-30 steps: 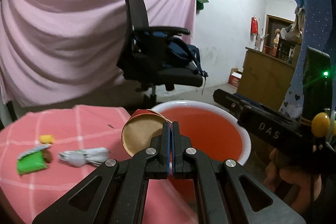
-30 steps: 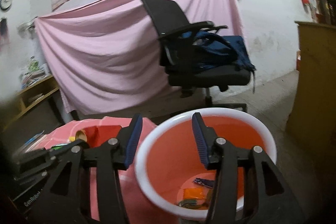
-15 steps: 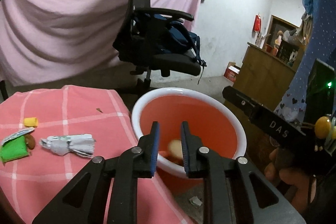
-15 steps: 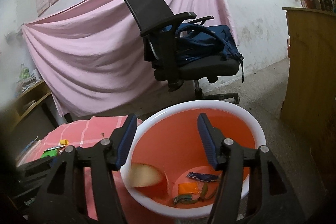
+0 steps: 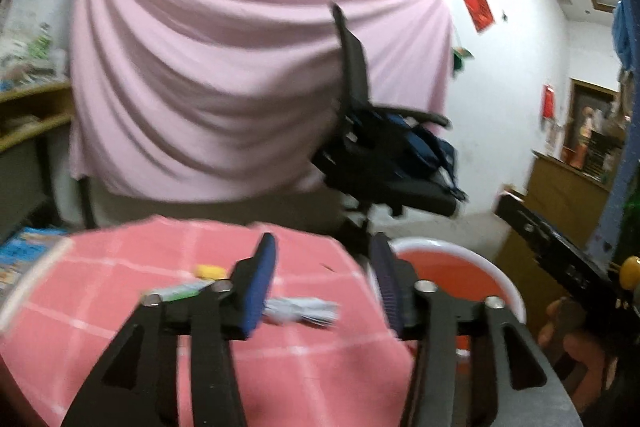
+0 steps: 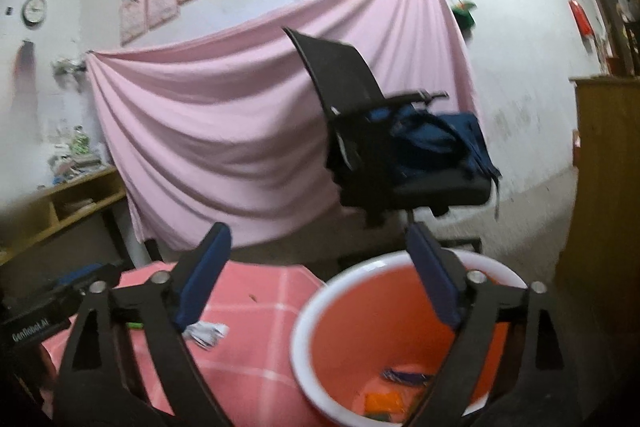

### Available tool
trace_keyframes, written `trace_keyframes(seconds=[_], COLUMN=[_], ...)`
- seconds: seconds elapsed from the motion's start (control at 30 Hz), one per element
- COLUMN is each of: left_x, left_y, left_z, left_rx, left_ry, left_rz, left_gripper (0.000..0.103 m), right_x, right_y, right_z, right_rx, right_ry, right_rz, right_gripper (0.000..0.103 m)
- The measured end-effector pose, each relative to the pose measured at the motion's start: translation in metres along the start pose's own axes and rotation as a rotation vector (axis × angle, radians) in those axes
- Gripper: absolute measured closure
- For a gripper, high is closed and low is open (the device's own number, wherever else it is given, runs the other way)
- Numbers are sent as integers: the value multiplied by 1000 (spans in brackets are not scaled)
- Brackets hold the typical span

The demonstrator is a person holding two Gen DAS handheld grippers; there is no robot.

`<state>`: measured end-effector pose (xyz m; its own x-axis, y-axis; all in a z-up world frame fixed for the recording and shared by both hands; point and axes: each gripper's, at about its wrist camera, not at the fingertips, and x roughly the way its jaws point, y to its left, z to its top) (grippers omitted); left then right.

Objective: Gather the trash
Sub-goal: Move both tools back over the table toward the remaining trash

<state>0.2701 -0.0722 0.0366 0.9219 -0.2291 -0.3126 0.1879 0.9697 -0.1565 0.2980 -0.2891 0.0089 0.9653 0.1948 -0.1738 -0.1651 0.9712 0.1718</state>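
The left gripper [image 5: 324, 283] hung over a table with a pink checked cloth [image 5: 312, 379]; its jaws had just been opening and stood apart, empty. Beyond it a crumpled grey wrapper [image 5: 300, 311], a yellow scrap [image 5: 209, 271] and a green packet [image 5: 180, 291] lay on the cloth. The right gripper [image 6: 320, 279] had its jaws spread wide, also empty, above an orange basin [image 6: 384, 327] just right of the table, with wrappers [image 6: 400, 377] at its bottom.

The left gripper [image 5: 324, 275], fingers [image 5: 260, 283] just opened and empty, hovers mid-frame over the pink-checked bench [image 5: 328, 379]; crumpled paper [image 5: 300, 311] lies between them.
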Motion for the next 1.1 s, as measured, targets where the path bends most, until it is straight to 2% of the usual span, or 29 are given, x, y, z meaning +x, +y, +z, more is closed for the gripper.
trace_keyframes(seconds=[0.1,0.17,0.2,0.3,0.5,0.77,0.87,0.93,1.1], left_x=[-25,-36,-44,-64,-79,-72,-63,-52,-20], left_y=[23,37,45,67,95,111,114,118,130], left_z=[4,2,2,-1,-11,-23,-26,-27,-30], left_rx=[-8,-15,-21,-31,-9,6,19,24,-3], left_ry=[-86,-126,-157,-224,-268,-265,-237,-189,-20], left_rz=[84,126,154,200,260,289,291,281,254], left_gripper=[31,5,2,1,1,1,1,1,1], right_x=[-4,-7,-8,-11,-16,-4,4,14,45], right_y=[18,32,39,56,91,122,126,125,119], right_z=[3,5,5,4,-2,-18,-23,-25,-33], right_rx=[-15,-26,-32,-49,-140,-267,-290,-300,-311], right_ry=[-56,-101,-118,-162,-230,-202,-166,-119,55], right_rz=[37,65,76,111,160,193,182,172,150], right_gripper=[0,0,0,0,0,0,0,0,0])
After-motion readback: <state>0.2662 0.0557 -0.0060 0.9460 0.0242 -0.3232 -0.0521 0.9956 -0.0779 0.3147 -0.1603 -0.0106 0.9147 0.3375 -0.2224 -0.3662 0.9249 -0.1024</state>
